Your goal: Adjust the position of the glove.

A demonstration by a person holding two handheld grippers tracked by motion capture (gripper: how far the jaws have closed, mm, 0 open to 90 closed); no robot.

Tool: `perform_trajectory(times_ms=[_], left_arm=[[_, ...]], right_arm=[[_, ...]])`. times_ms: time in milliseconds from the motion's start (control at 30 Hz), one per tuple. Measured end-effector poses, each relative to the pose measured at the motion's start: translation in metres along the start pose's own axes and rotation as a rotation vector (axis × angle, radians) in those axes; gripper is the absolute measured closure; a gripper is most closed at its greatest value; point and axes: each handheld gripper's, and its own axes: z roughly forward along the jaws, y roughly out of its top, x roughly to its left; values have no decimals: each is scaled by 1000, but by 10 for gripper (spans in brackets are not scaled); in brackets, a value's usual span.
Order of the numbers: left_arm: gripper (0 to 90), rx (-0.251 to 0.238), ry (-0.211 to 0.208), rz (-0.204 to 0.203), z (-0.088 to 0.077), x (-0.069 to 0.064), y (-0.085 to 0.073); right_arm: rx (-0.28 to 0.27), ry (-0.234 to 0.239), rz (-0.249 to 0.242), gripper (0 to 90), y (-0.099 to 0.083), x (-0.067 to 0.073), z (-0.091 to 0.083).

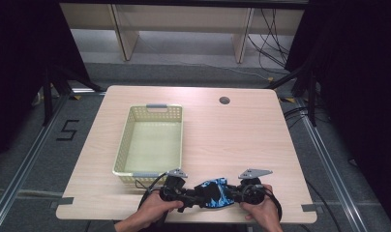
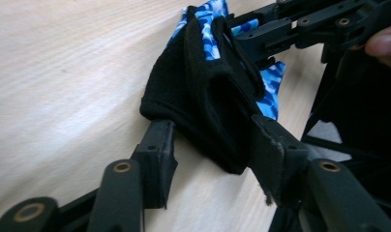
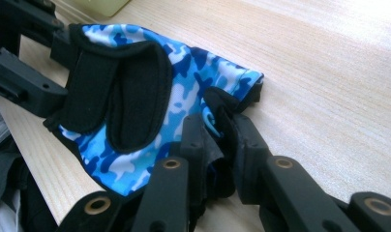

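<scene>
High view, lower centre: my right gripper (image 1: 235,192) clamps the blue camouflage glove (image 1: 215,192); my left gripper (image 1: 192,197) straddles its black cuff, pads seemingly touching, not clearly pressing.

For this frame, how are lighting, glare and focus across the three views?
High view: the table is evenly lit and sharp, with mild glare along its far edge and dark surroundings. Left gripper view: the black part of the glove loses detail, and the wood to its left is washed out and soft. Right gripper view: the glove's blue pattern is crisp; the far tabletop blurs bright.
</scene>
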Motion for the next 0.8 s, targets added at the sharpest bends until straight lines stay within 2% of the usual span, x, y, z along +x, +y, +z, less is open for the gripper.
perform_trajectory(times_ms=[67, 100, 167, 267, 300, 367, 433, 467, 500, 567, 600, 667, 767, 800], left_arm=[[578, -28, -33, -12, 5, -1, -1], [597, -25, -25, 3, 6, -1, -1], [651, -39, -37, 17, 7, 2, -1], [731, -56, -22, -14, 6, 4, -1], [777, -66, -45, -12, 7, 7, -2], [794, -72, -47, -12, 7, 6, -1], [821, -81, -37, 7, 5, 4, 0], [821, -86, -25, 19, 4, 3, 1], [825, -85, -40, 35, 4, 4, 1], [827, -91, -17, 47, 4, 2, 2], [828, -86, -30, 58, 4, 3, 2], [833, -96, -5, 74, 2, 1, 2], [836, -104, -6, 96, -2, 1, 2], [836, -99, 3, 103, -3, 0, 2]], right_arm=[[0, -2, 0, 784, 0, 0, 0], [5, -2, -3, 784, 0, -1, 0], [3, 2, 2, 784, 0, -1, 0], [-1, 10, 12, 784, -1, -3, -1], [-4, 8, 13, 784, -1, -4, -1], [-13, 15, 14, 784, -2, -4, -1], [-8, 34, 25, 786, -2, -6, -1], [-8, 34, 25, 786, -2, -6, -1], [-11, 30, 23, 787, -2, -6, -1], [-10, 22, 28, 789, -2, -5, -2], [-16, 26, 27, 791, -2, -5, -3], [-33, 23, 28, 794, -2, -5, -5], [-52, 43, 24, 795, -2, -1, -9], [-50, 34, 19, 796, -1, 1, -10]])
